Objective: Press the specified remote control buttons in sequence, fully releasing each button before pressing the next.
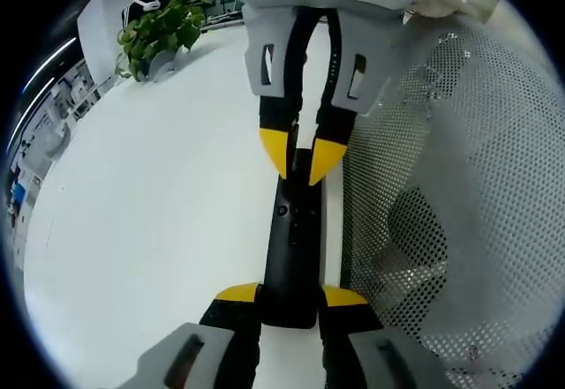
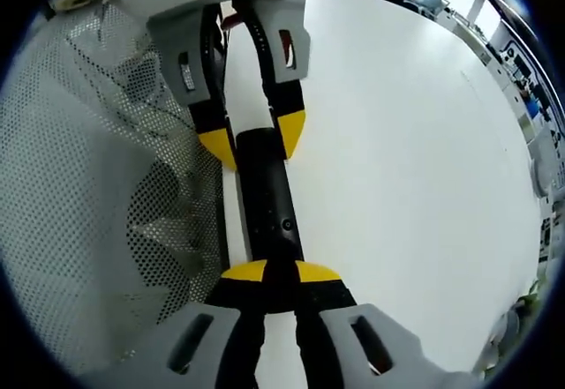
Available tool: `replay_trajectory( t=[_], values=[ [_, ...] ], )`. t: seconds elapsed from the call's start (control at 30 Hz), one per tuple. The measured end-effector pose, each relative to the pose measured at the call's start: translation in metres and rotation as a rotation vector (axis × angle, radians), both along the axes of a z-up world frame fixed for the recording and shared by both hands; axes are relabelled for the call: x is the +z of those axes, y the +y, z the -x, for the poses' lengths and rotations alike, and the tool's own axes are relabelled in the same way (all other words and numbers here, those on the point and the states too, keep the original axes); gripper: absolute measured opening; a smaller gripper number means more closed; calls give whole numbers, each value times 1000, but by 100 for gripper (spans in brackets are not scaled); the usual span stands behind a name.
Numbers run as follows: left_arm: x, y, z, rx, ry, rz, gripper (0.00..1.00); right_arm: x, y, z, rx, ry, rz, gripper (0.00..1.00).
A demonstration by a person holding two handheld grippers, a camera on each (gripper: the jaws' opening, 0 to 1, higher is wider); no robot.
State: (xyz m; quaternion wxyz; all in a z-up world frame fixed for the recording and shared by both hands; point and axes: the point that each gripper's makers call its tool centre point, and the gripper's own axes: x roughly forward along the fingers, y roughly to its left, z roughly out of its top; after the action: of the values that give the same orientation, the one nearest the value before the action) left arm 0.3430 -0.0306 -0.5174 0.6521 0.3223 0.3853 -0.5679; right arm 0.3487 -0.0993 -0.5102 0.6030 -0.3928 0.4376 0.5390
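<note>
The remote control (image 1: 291, 248) is a long black bar lying on the white table (image 1: 150, 213), and everything else is placed from it. In the left gripper view the left gripper (image 1: 291, 299) rises at the remote's near end with its yellow-tipped jaws clamped on either side of the body. At the remote's far end the right gripper (image 1: 300, 155) comes in from above, its two yellow tips drawn nearly together and resting on the top face.

In the right gripper view the same remote (image 2: 269, 199) runs away from the right gripper (image 2: 279, 274), whose tips sit close together on the near end, and the left gripper (image 2: 254, 142) straddles the far end.

Just beside the remote, along one long side, stands a white perforated mesh basket (image 1: 450, 195), its wall nearly touching; it crowds that flank (image 2: 97, 186). On the other side the table lies open. Well beyond the remote's far end a green leafy plant (image 1: 163, 27) sits at the table edge, with office desks (image 2: 521, 71) behind
</note>
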Motion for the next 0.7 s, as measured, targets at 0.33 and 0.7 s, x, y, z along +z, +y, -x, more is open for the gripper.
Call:
replay_trajectory(
  t=[0.33,0.7],
  values=[
    [0,0,0,1,0,1,25,2,0,1,-7,-54,-118,8],
    [0,0,0,1,1,2,25,2,4,2,30,-53,-97,7]
  ],
)
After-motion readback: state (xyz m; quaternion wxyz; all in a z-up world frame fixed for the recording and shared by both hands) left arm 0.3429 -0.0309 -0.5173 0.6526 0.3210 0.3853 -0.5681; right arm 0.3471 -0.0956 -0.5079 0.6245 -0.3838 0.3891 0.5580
